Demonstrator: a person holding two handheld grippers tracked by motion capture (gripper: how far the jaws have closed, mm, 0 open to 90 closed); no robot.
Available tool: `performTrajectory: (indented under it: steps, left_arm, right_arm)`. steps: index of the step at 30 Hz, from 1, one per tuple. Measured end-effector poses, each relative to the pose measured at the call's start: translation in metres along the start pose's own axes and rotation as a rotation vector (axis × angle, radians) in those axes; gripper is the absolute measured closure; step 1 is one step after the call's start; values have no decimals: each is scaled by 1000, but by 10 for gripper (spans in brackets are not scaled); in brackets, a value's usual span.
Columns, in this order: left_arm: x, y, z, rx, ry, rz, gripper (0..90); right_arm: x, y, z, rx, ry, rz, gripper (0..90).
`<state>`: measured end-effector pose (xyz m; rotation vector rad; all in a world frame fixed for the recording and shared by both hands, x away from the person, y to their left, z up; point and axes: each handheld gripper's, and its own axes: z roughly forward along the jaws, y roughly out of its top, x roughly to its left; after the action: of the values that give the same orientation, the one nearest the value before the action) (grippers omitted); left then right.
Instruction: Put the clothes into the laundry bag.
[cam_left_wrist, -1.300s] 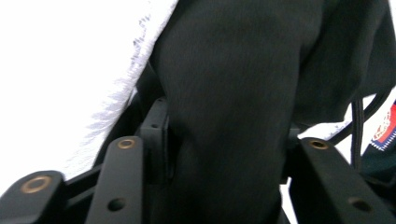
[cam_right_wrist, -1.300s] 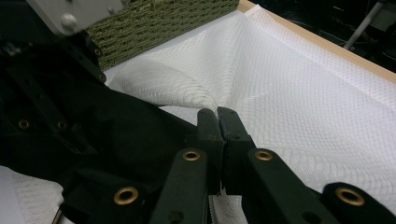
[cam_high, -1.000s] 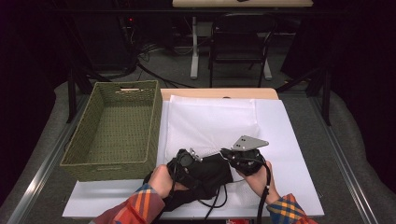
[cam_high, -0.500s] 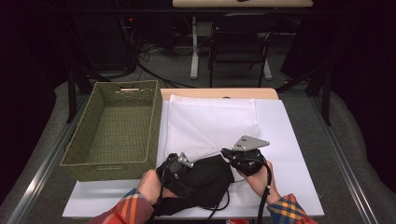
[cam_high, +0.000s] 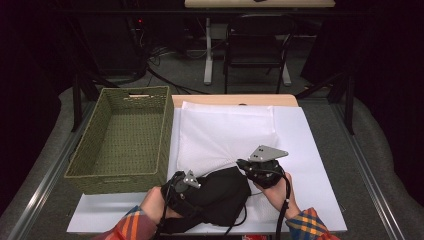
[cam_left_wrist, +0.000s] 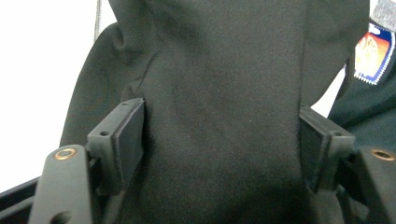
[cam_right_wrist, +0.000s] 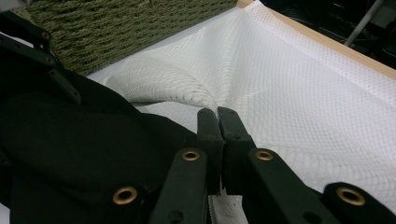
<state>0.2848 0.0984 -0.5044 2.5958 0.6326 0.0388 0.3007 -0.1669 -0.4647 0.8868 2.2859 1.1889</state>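
High view: a black garment (cam_high: 220, 197) lies bunched at the near edge of the table, on a white mesh bag (cam_high: 225, 135) spread flat over a white sheet (cam_high: 310, 165); a green woven basket (cam_high: 120, 135) stands to the left.

Left gripper (cam_high: 182, 187): at the garment's left end. In the left gripper view black cloth (cam_left_wrist: 219, 116) fills the gap between the jaws, which stand fairly wide and have just been closing. Whether the pads (cam_left_wrist: 133, 135) already press the cloth is hard to tell from so close; I read them as not yet biting.

Right gripper (cam_high: 252, 167): at the garment's right end, jaws pinched together on a raised fold of the mesh bag (cam_right_wrist: 187, 93), with the garment (cam_right_wrist: 93, 154) just to their left in the right gripper view.

Key relation: the garment lies between the two grippers, its long axis running left to right along the near edge; the bag's lifted edge touches its right end.

Nearer hand: the left hand (cam_high: 157, 202) is on the garment; the right holds the bag alone.

Next move, as judged: the garment probably goes rightward and away into the held-up mesh, so the left gripper needs a firm grip first.
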Motion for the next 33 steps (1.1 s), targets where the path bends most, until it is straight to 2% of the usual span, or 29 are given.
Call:
performTrajectory:
  steps: [1, 3, 5, 7, 8, 12, 13, 18, 23, 25, 27, 28, 31, 33]
  left_arm:
    - [0, -1, 1, -14, -1, 21, 305]
    - [1, -5, 4, -26, -3, 13, 349]
    - [1, -8, 5, -44, -9, 27, 402]
    - [3, -11, 5, -75, -11, 3, 508]
    - [3, -12, 5, -77, -13, 7, 548]
    - [4, -14, 4, -96, -12, -18, 628]
    - [4, -14, 3, -97, -8, -14, 638]
    - [3, -14, -2, -128, -13, -67, 656]
    - [-1, -9, -13, -184, -21, -161, 666]
    - [-3, -7, -15, -188, -9, -178, 667]
    - [-5, -6, -15, -194, -4, -199, 667]
    - [-6, -5, -14, -208, 13, -212, 667]
    - [-7, -4, -7, -227, 37, -224, 664]
    - [-7, -4, 0, -209, 33, -221, 656]
  right_arm:
    - [0, 0, 0, 0, 0, -1, 889]
    - [1, 0, 0, 3, 4, 1, 889]
    - [1, 0, 0, 4, 4, 3, 889]
    - [1, 0, -1, 0, 5, 10, 889]
    - [2, 1, -2, -1, 5, 6, 889]
    - [4, 2, -5, -6, 1, 8, 889]
    - [5, 2, -5, -4, 1, 6, 889]
    - [5, 3, -6, -3, -2, 6, 889]
    - [4, 5, -8, -15, -4, 9, 889]
    - [3, 5, -8, -18, -5, 16, 889]
    - [3, 5, -8, -16, -2, 23, 889]
    - [3, 5, -7, -16, -4, 28, 890]
    - [3, 4, -8, -16, -9, 35, 889]
    - [3, 4, -8, -14, -10, 39, 889]
